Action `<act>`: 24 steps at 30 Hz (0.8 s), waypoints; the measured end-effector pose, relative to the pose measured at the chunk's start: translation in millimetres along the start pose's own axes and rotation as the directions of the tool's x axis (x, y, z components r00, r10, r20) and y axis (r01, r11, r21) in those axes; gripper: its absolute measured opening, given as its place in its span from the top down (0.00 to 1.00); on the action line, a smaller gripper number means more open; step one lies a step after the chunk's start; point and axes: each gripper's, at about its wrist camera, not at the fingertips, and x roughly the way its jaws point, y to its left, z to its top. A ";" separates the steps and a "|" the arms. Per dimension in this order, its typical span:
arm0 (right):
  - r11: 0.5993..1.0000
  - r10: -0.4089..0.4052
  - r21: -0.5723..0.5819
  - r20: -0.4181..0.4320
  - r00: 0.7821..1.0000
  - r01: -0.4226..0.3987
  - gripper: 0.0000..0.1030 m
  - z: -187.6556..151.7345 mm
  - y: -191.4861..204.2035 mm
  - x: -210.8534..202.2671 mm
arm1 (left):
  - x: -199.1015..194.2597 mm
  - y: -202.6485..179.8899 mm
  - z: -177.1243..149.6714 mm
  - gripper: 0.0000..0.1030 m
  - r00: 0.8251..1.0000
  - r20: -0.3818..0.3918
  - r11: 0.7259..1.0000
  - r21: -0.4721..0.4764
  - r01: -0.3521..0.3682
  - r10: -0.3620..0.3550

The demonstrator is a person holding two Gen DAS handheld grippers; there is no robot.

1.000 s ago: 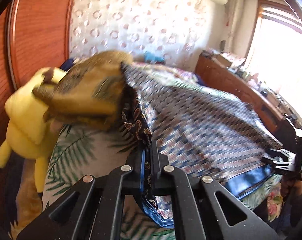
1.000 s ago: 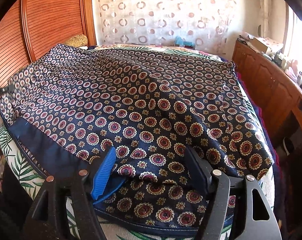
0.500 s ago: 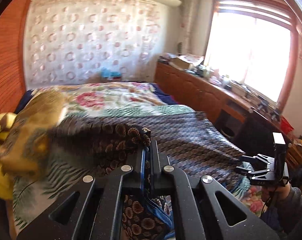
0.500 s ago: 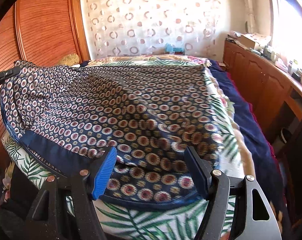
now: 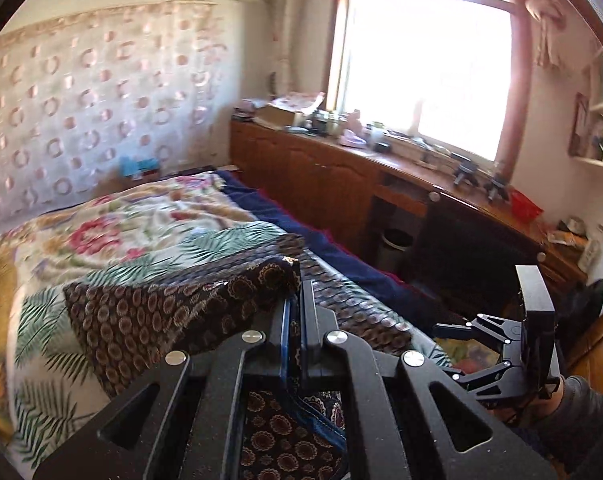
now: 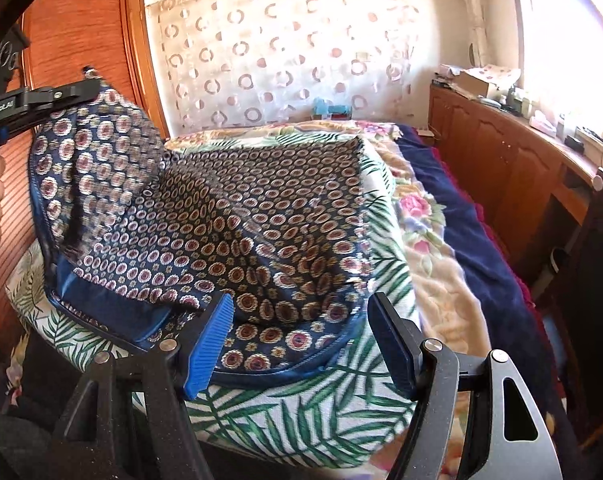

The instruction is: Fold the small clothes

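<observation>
Folding garment [image 6: 237,216] in half: left tongs [image 5: 297,300] pinching lifted corner; right tongs [image 6: 301,344] spread, empty. Next: lower corner onto opposite edge, release.

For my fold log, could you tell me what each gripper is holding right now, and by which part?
The left gripper is shut on the patterned garment, pinching its blue-trimmed edge and lifting that side. The right gripper is open, holding nothing.
</observation>
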 end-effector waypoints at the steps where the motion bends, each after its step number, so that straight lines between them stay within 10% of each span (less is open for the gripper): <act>1: 1.000 -0.001 0.005 0.004 1.000 0.001 0.30 -1.5 -3.0 -2.4 | 4.3 -4.9 3.1 0.96 1.000 -0.006 1.000 0.010 0.005 -0.005; 15: 0.998 -0.029 0.051 0.029 0.999 0.028 0.30 -6.9 -26.9 -23.4 | 31.3 -42.0 3.2 0.95 0.993 -0.110 0.998 0.046 0.051 -0.046; 24: 0.998 -0.035 0.052 0.022 0.999 0.033 0.30 -1.7 -25.7 -19.0 | 14.4 -30.0 -2.7 0.31 0.995 -0.077 0.998 0.021 0.058 -0.056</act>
